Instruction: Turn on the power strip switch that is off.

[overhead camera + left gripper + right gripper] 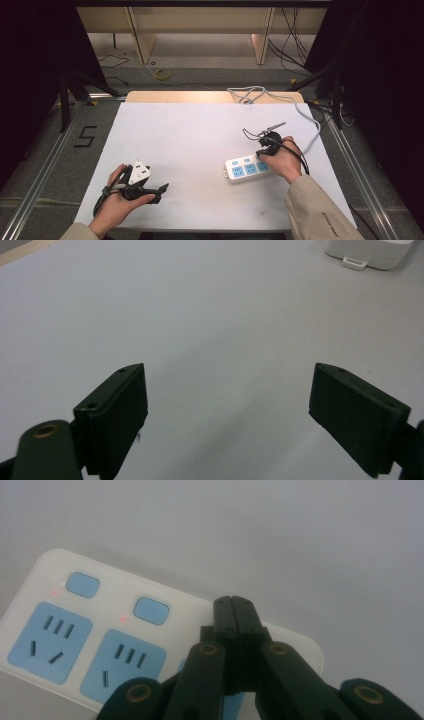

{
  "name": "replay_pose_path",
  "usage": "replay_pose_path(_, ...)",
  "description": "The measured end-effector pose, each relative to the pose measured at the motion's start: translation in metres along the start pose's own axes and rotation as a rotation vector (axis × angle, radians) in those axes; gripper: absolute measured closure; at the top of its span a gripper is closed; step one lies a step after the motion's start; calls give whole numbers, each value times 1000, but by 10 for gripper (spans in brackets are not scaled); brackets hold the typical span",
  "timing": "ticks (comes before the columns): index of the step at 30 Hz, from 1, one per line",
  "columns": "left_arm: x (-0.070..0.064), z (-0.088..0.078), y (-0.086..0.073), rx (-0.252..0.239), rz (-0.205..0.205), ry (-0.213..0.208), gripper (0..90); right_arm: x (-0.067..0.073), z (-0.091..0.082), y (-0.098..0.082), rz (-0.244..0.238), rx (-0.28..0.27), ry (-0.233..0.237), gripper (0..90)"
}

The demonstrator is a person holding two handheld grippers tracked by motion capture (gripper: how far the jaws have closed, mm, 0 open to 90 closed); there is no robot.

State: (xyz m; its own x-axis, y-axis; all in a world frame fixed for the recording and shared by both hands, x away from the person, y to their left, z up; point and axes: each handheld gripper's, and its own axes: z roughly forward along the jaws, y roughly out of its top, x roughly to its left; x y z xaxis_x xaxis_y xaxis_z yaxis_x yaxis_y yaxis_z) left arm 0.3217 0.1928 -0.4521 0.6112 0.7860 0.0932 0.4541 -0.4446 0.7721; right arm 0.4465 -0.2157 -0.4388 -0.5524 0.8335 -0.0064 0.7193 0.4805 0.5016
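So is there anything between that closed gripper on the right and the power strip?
Nothing visible. The right gripper, jaws shut, is right over the power strip, near its third switch; whether it touches I cannot tell. The table around it is bare.

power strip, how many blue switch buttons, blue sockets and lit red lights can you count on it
Counted in the right gripper view, where the shut right claw hides the far end of the power strip:
blue switch buttons: 2
blue sockets: 2 in full
lit red lights: 2
Total: 6
The high view shows 3 sockets.
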Motion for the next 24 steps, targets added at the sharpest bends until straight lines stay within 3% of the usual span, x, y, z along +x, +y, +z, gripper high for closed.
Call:
replay_pose_path(13, 0, 0, 0, -1, 2, 0, 153, -2, 0, -2, 9, -14, 14, 900)
replay_pose_path(24, 0, 0, 0, -1, -2, 1, 153, -4, -5, -5, 25, -60, 22, 900)
